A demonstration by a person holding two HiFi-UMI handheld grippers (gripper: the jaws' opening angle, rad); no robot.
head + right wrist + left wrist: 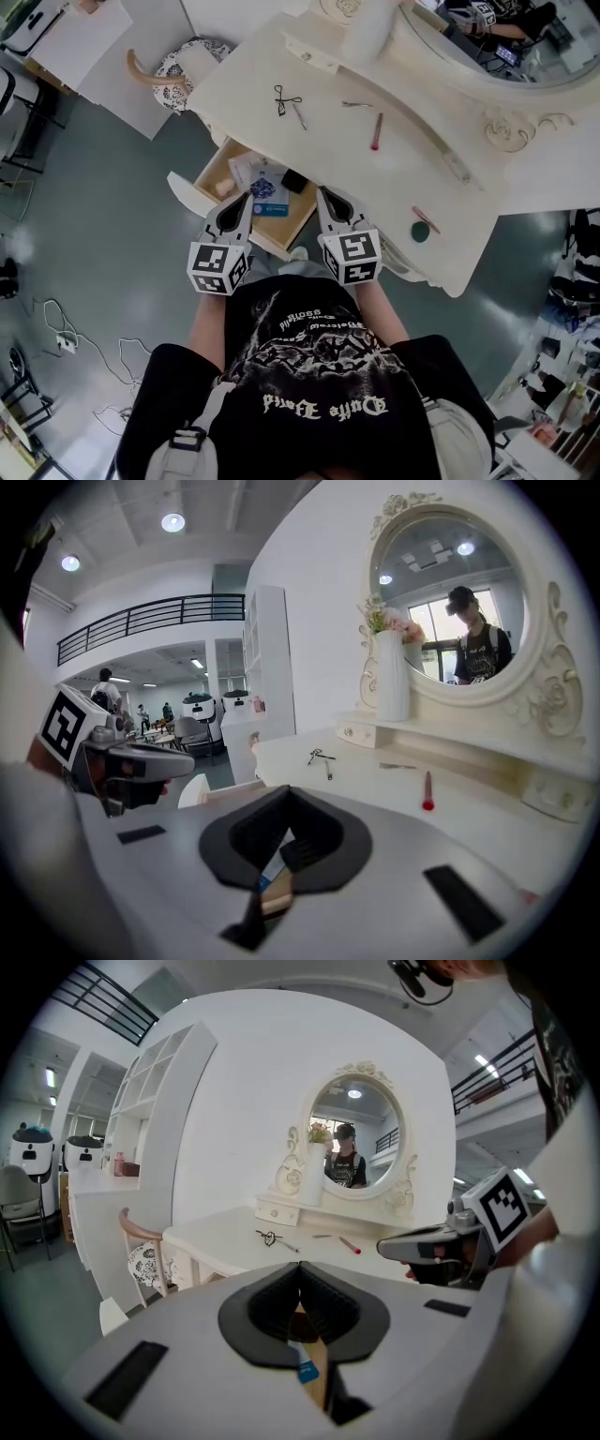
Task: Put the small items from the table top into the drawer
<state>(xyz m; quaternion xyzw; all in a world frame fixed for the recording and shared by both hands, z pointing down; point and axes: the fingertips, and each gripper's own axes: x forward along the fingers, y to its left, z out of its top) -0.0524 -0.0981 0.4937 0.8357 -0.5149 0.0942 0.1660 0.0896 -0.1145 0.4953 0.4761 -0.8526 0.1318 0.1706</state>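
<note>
Small items lie on the cream dressing table (pixel 441 202): a black wire-shaped piece (pixel 285 99), a metal stick (pixel 300 116), tweezers (pixel 356 104), a red pen (pixel 376 131), a pink stick (pixel 425 219) and a teal round piece (pixel 420 233). Below the table's front edge the drawer (pixel 208 178) stands pulled out, holding a blue card (pixel 263 188), a black box (pixel 294 180) and papers. My left gripper (pixel 246 195) and right gripper (pixel 324 193) hover side by side over the drawer, both shut and empty. The red pen (pixel 427 791) and black piece (pixel 317 756) lie ahead of the right gripper (pixel 286 797).
A chair with a patterned seat (pixel 178 70) stands left of the table. A white vase (pixel 367 28) and an oval mirror (pixel 487 37) sit at the table's back. Cables (pixel 84 342) trail over the grey floor on the left.
</note>
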